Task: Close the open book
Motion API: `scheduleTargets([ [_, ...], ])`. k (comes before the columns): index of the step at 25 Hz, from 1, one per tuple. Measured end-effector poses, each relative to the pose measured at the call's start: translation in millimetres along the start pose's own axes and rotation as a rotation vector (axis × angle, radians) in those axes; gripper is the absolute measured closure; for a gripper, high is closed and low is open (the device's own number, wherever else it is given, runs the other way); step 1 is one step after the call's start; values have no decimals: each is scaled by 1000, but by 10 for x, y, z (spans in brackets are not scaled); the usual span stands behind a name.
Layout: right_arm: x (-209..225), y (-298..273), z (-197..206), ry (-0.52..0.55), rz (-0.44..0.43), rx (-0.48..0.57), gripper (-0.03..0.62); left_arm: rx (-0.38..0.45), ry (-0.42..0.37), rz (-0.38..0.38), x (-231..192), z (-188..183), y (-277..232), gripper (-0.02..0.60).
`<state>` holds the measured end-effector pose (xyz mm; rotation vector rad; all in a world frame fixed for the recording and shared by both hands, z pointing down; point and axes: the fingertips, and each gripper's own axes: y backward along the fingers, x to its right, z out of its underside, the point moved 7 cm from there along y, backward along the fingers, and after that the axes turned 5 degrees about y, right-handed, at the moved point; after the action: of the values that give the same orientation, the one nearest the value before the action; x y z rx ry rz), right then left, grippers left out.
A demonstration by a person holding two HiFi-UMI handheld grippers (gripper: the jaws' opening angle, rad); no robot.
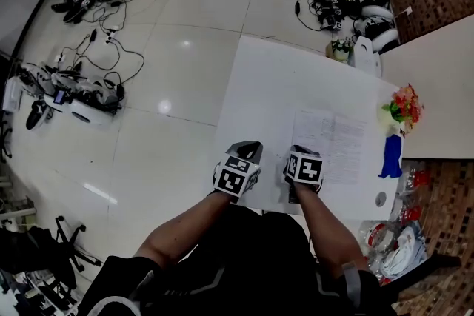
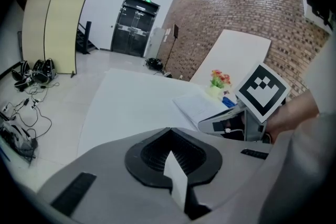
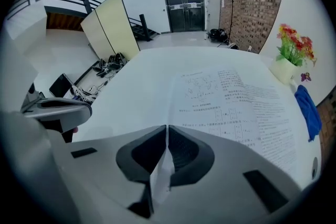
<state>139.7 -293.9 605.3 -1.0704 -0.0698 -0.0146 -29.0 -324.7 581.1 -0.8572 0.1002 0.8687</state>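
Observation:
The open book [image 1: 333, 144] lies flat on the white table [image 1: 274, 85], its printed pages up [image 3: 241, 107]. My right gripper [image 1: 300, 155] is at the book's near left corner. In the right gripper view its jaws [image 3: 167, 131] are closed together, with the left page's edge running straight into them. My left gripper [image 1: 248, 152] hovers over bare table just left of the book, apart from it. Its jaws [image 2: 169, 136] meet at the tips with nothing of the book between them. From the left gripper view the book [image 2: 197, 105] shows beside the right gripper [image 2: 231, 123].
A pot of flowers [image 1: 402, 109] and a blue cloth [image 1: 390, 155] sit past the book's right side. A second white table [image 1: 437, 78] joins on the right. Cables and gear [image 1: 81, 92] litter the floor to the left. The table's near edge is under my hands.

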Motion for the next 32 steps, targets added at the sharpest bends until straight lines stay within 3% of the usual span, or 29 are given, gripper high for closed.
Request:
scheduleTargets([
  [14,188,830,-219,-124,-109,203,582,27,-49,61,405,-185,-138,588],
  [25,1199,1268,-10,-228,-72,243,582,26,-127,115,996,-340,-352,588],
  [32,1782,1103,172,-278,-171,196,582,4,-171,105,1171,-332,-384,588],
])
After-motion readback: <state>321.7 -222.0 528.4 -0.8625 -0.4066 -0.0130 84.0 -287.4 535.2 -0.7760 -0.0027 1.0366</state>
